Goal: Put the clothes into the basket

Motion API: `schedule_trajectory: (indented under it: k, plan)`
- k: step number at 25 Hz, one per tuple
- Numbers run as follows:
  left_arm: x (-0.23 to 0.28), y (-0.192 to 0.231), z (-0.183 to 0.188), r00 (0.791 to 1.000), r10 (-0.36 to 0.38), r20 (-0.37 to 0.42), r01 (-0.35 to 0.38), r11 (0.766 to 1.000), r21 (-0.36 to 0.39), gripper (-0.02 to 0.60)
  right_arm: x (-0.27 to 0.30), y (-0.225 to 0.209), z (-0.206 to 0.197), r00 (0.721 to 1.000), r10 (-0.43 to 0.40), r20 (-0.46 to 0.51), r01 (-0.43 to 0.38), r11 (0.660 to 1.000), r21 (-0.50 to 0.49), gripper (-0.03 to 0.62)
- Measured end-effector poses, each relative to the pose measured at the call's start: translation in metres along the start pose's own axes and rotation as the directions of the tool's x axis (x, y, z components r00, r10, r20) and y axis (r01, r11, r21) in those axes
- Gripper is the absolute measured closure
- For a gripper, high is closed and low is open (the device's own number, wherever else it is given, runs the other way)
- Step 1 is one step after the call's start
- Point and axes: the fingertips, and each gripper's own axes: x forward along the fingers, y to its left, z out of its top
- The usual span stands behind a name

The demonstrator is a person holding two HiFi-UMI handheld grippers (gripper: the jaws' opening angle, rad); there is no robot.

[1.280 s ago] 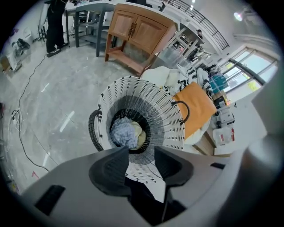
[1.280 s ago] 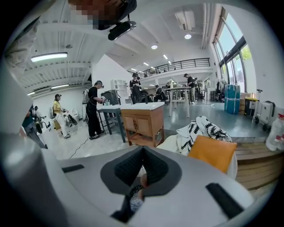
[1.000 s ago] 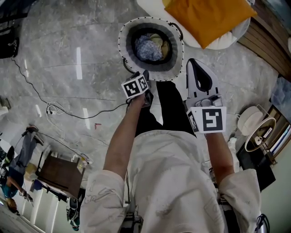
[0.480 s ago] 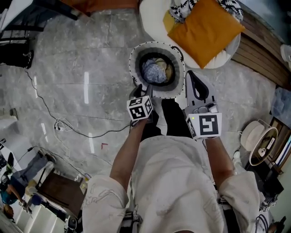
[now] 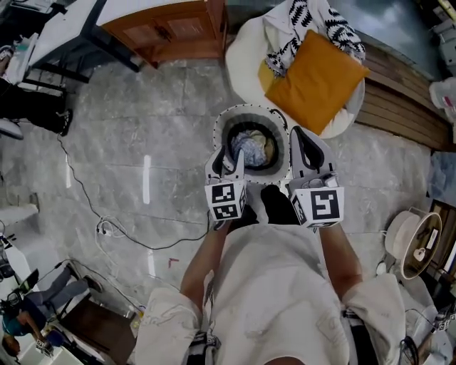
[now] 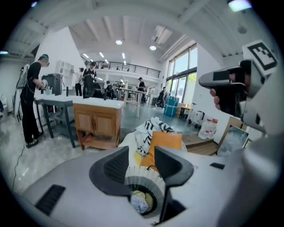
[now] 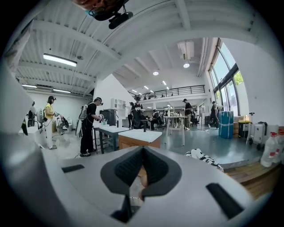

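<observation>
Drawing back up from the basket (image 5: 251,114), clothes (image 5: 251,148) bundled inside, the person holds the left hand-held gripper (image 5: 228,158) open and empty, the right hand-held gripper (image 5: 305,139) closed on nothing: drop apparently done, patterned garment (image 5: 306,21) on beanbag (image 5: 246,50) probably next.
</observation>
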Motion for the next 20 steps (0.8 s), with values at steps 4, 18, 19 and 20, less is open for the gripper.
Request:
schedule_trajectory:
  k: [4,18,19,20]
  plan:
    - [-0.021,-0.004,0.044,0.994,0.021,0.107,-0.031,0.995,0.092,0.405,-0.011,-0.007,0.026,0.998,-0.019,0.062,0.019,1.000,-0.012,0.606]
    - [-0.102,-0.033,0.199,0.901,0.017,0.434,-0.118,0.971,0.206,0.410,-0.050,-0.052,0.124,0.961,-0.105,0.256,0.113,0.994,-0.014,0.605]
    - [-0.107,-0.036,0.208,0.893,0.014,0.450,-0.120,0.971,0.208,0.411,-0.053,-0.055,0.131,0.957,-0.110,0.267,0.118,0.993,-0.015,0.605]
    - [-0.112,-0.039,0.217,0.886,0.011,0.464,-0.121,0.971,0.207,0.416,-0.056,-0.058,0.136,0.954,-0.113,0.277,0.122,0.992,-0.016,0.605]
